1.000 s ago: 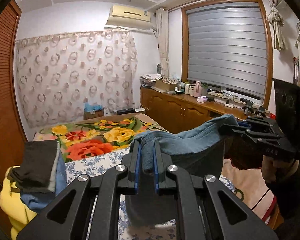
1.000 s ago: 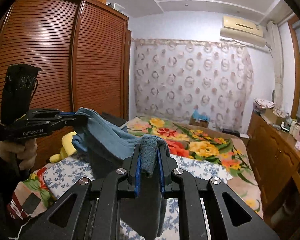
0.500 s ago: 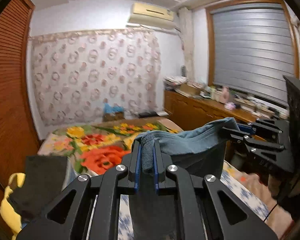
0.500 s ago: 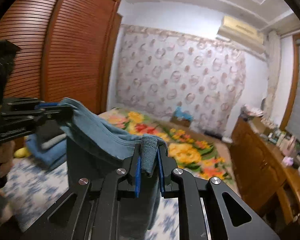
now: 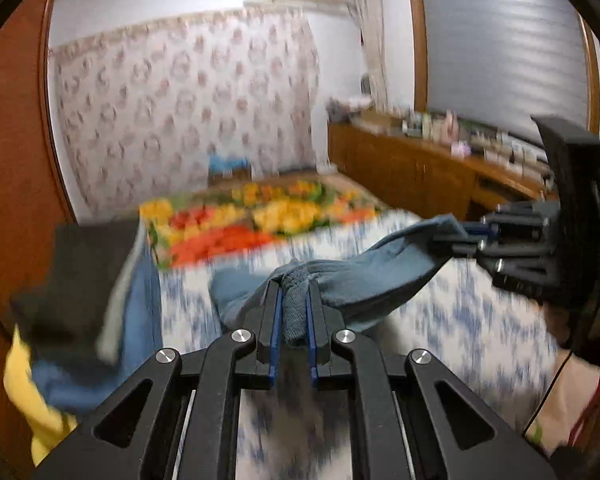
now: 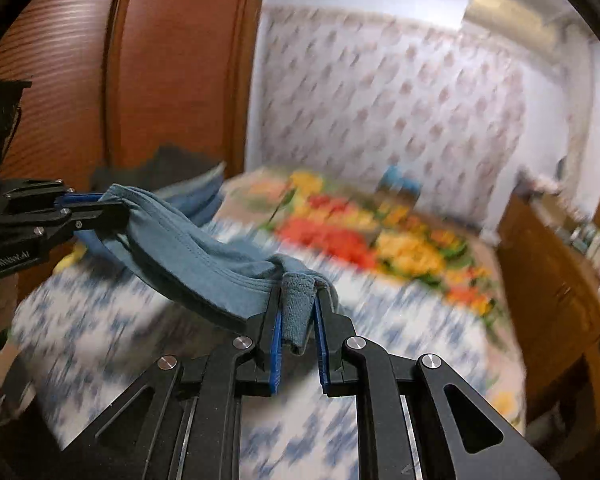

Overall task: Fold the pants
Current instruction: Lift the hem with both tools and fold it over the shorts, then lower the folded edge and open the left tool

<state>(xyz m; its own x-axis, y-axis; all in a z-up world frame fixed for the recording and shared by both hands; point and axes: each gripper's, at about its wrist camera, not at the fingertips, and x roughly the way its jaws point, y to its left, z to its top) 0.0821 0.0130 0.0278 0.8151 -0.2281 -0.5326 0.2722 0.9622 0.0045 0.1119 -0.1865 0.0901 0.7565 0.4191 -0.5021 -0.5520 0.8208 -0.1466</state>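
step: we hold pants [image 5: 364,280] stretched over bed [image 5: 460,320] | left gripper [image 5: 294,316] and right gripper [image 6: 298,320] both clamp waistband | next: lay flat, keep tension

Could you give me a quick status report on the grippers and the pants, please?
Left gripper shut on blue pants. Right gripper shut on the other end. Pants slung between them over the bed. Nothing in the way.

No lettering in either view is sharp enough to read.
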